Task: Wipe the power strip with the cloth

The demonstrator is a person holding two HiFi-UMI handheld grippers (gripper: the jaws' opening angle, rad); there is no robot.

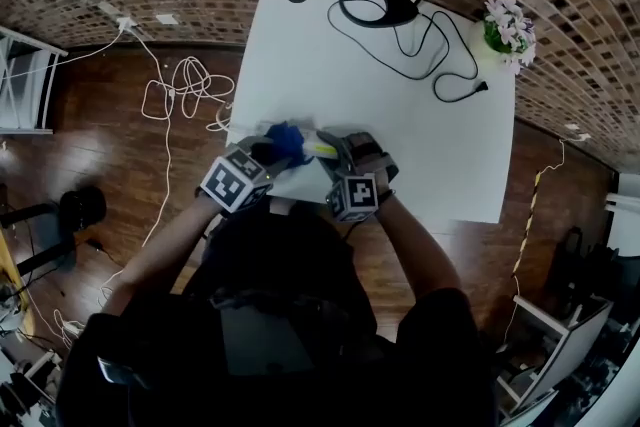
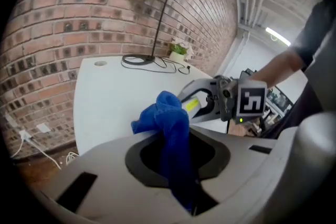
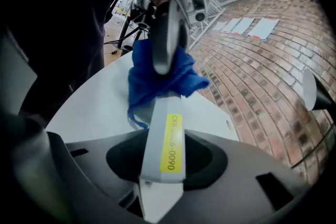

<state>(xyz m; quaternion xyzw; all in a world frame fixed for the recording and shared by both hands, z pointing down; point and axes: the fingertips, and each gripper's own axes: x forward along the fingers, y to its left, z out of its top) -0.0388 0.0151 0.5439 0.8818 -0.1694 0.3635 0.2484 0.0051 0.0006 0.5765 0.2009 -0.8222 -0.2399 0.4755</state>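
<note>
My left gripper [image 1: 272, 153] is shut on a bunched blue cloth [image 1: 290, 142], which sticks out from between its jaws [image 2: 170, 123]. My right gripper [image 1: 347, 158] is shut on one end of a white power strip [image 3: 169, 150] with a yellow label. The strip is held off the white table [image 1: 420, 145] and points toward the cloth. In the right gripper view the cloth [image 3: 157, 80] drapes over the strip's far end, under the left gripper [image 3: 167, 34]. In the left gripper view the strip [image 2: 195, 104] shows just behind the cloth. Both grippers hover near the table's front edge.
A black desk lamp [image 1: 376, 7] and its cable [image 1: 440, 65] occupy the far side of the table, with a small flower pot [image 1: 508, 25] at the far right corner. White cords [image 1: 175, 95] lie on the wood floor to the left. Brick wall stands behind.
</note>
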